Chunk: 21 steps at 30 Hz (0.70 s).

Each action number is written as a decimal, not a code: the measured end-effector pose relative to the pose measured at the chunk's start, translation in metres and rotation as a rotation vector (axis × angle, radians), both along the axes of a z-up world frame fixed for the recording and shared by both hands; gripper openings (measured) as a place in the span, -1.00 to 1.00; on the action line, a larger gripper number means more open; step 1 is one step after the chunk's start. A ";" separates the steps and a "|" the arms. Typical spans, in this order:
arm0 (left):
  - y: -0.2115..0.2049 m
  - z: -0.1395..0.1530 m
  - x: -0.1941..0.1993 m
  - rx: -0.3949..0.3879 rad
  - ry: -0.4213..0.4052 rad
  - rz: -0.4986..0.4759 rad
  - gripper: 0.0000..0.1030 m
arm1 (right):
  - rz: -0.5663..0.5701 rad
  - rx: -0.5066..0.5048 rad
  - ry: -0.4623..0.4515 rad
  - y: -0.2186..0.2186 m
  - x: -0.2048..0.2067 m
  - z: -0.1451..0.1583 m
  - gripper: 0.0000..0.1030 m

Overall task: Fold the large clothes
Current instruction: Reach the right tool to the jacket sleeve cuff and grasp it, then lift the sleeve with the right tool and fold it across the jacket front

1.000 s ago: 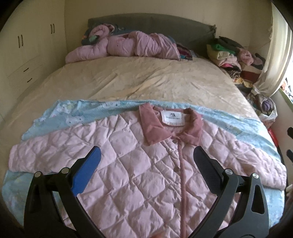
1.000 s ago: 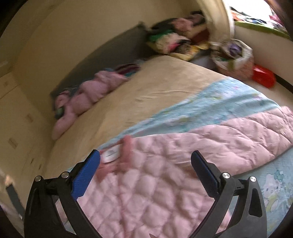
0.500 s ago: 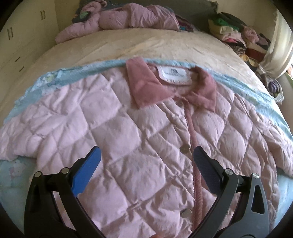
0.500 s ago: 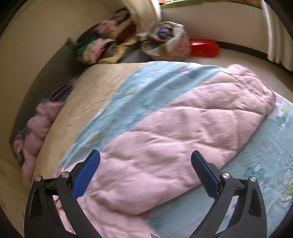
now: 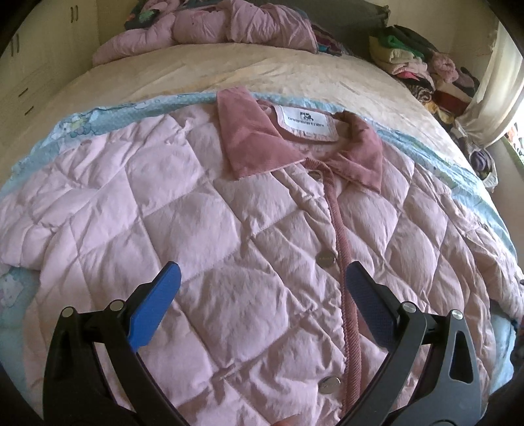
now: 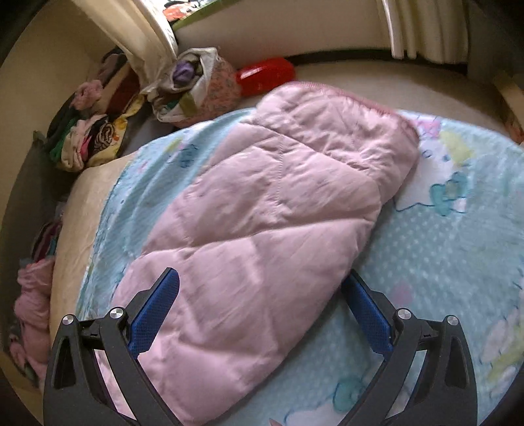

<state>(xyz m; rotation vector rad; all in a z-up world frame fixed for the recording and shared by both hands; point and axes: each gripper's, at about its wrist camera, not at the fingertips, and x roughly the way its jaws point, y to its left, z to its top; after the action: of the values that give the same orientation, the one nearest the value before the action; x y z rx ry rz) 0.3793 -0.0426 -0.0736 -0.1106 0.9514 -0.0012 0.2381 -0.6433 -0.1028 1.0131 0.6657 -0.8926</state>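
A pale pink quilted jacket [image 5: 203,209] lies flat, front up and buttoned, on a light blue blanket [image 5: 108,114] on the bed. Its darker pink collar [image 5: 249,141] with a white label points to the far side. My left gripper [image 5: 262,278] is open and empty, close above the jacket's chest by the button strip. In the right wrist view the jacket's right sleeve [image 6: 278,209] stretches away across the blue blanket [image 6: 452,249]. My right gripper [image 6: 260,288] is open and empty, low over the sleeve, with its fingers on either side of it.
A heap of pink clothes [image 5: 235,29] lies at the head of the bed. Stacked clothes [image 5: 416,65] and a full bag [image 6: 203,85] stand beside the bed near the curtain. A red box [image 6: 265,73] lies on the floor. A wardrobe [image 5: 29,59] is to the left.
My left gripper has come down and forward, closer to the jacket's chest. My right gripper has swung right from the collar area to the right sleeve and dropped low over it.
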 end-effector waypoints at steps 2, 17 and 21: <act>0.003 0.004 0.000 0.007 -0.010 0.006 0.84 | 0.000 0.018 -0.018 -0.009 -0.001 -0.007 0.92; 0.035 0.055 0.000 -0.028 -0.058 0.027 0.84 | 0.145 -0.134 -0.251 0.005 0.011 0.079 -0.71; 0.042 0.072 -0.007 -0.015 -0.075 -0.003 0.84 | 0.281 -0.193 -0.349 0.039 0.024 0.127 -0.73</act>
<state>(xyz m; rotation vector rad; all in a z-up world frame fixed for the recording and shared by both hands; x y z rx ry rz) 0.3724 -0.0002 -0.0013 -0.1221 0.8766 -0.0155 0.2620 -0.6042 0.0246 0.8489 0.4037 -0.5067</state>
